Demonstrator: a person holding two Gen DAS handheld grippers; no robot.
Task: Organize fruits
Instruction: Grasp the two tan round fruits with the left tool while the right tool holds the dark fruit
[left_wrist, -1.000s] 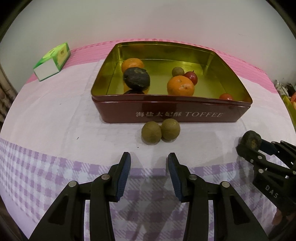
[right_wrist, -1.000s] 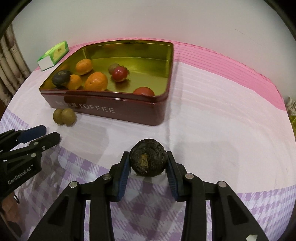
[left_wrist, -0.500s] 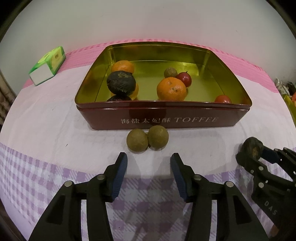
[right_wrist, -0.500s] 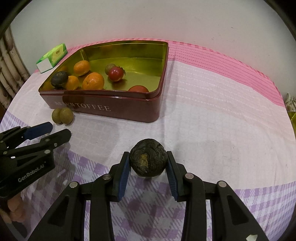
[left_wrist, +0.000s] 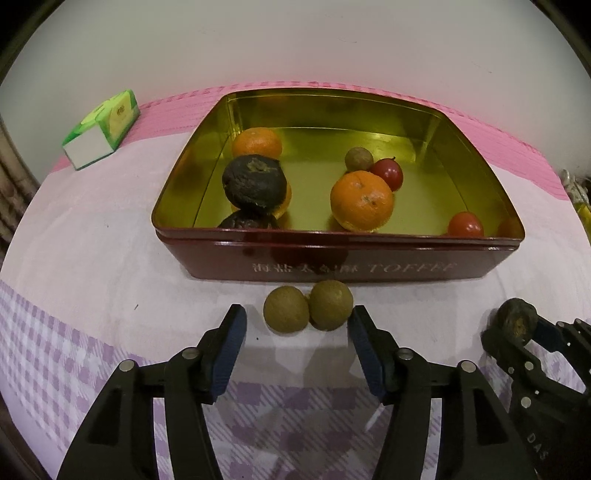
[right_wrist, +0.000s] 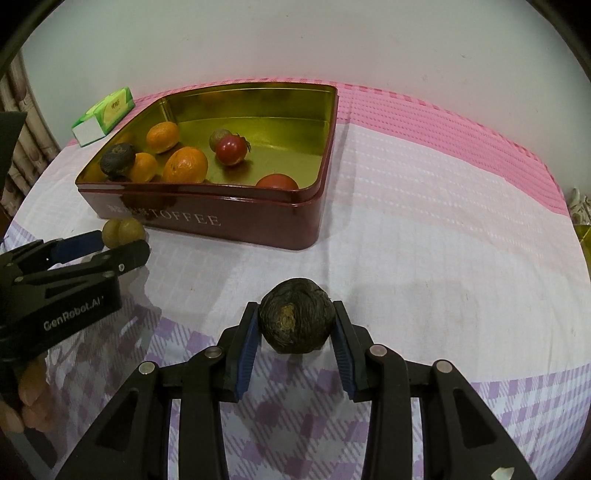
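Two small green-brown fruits (left_wrist: 286, 309) (left_wrist: 330, 304) lie touching on the cloth, just in front of the red TOFFEE tin (left_wrist: 332, 236). My left gripper (left_wrist: 297, 311) is right before them with its jaws opening. The fruits sit between the fingertips and neither pad touches them. The tin holds oranges (left_wrist: 362, 201), a dark wrinkled fruit (left_wrist: 255, 182), red tomatoes (left_wrist: 388, 173) and a small brown fruit. My right gripper (right_wrist: 295, 306) is shut on another dark wrinkled fruit (right_wrist: 295, 321), over the cloth to the right of the tin (right_wrist: 207, 192).
A green tissue box (left_wrist: 101, 129) stands at the back left of the table. A pink and purple checked cloth (right_wrist: 443, 221) covers the table, with a wall close behind. A curtain hangs at the left edge. A person's fingers (right_wrist: 26, 406) grip the left tool.
My left gripper has closed in on the two small fruits and its jaws have spread wider. The right gripper and its dark fruit have stayed where they were.
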